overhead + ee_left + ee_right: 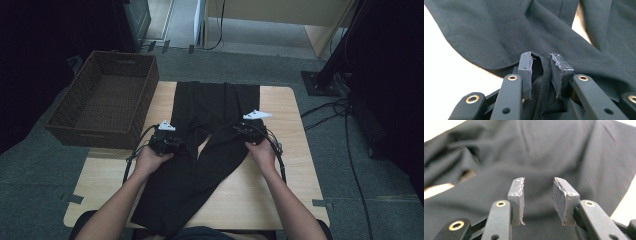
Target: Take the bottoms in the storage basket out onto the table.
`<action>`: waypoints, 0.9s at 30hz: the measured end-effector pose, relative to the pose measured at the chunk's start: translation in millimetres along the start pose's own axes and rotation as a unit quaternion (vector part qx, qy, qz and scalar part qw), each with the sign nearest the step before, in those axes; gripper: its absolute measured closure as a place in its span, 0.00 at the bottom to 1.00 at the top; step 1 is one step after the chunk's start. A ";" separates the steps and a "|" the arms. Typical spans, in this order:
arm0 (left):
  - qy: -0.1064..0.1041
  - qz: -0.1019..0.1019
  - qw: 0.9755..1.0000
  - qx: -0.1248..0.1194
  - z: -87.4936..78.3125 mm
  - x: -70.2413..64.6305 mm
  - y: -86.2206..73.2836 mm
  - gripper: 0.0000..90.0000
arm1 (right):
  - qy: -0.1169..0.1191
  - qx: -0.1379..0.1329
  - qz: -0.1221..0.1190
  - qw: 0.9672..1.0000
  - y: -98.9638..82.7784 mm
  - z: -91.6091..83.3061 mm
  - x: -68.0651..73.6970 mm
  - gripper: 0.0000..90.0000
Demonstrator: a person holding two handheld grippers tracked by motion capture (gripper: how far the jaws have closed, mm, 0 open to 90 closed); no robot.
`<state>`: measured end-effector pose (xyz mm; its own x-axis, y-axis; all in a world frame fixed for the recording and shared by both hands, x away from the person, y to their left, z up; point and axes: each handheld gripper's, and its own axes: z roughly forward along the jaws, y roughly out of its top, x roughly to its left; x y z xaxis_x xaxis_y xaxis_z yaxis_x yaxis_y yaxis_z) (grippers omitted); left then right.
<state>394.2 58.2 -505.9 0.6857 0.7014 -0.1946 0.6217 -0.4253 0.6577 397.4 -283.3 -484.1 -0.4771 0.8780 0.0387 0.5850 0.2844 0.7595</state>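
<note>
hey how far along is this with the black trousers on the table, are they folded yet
Not folded yet. Done: the black trousers lie spread lengthwise on the table, legs apart. In hand: the left gripper has a fold of cloth between its jaws, though a firm pinch isn't clear; the right gripper stands open above the fabric. Left: probably folding them, perhaps then into the wicker basket.

A pair of black fabric trousers lies flat along the middle of the light wooden table, waist at the far edge and the 2 legs running toward the near edge. The legs part below the crotch, showing a wedge of bare wood. The left leg is gathered into soft folds.
</note>
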 end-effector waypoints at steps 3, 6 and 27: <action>-0.005 -0.005 1.000 0.000 0.3 1.5 0.9 0.80 | -0.008 0.020 0.019 1.000 -19.0 2.6 -2.6 0.64; -0.003 -0.001 1.000 0.005 0.5 2.0 2.3 0.80 | -0.014 0.024 0.023 0.999 -30.2 1.9 1.6 0.62; -0.002 0.002 1.000 0.005 2.6 4.2 5.2 0.80 | -0.075 0.039 0.065 0.994 -34.9 -1.4 -63.7 0.83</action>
<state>401.4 57.5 -505.1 0.6897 0.6976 -0.1937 0.6222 -0.4342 0.6515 406.5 -349.7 -512.1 -0.2943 0.9552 0.0307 0.6866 0.1890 0.7020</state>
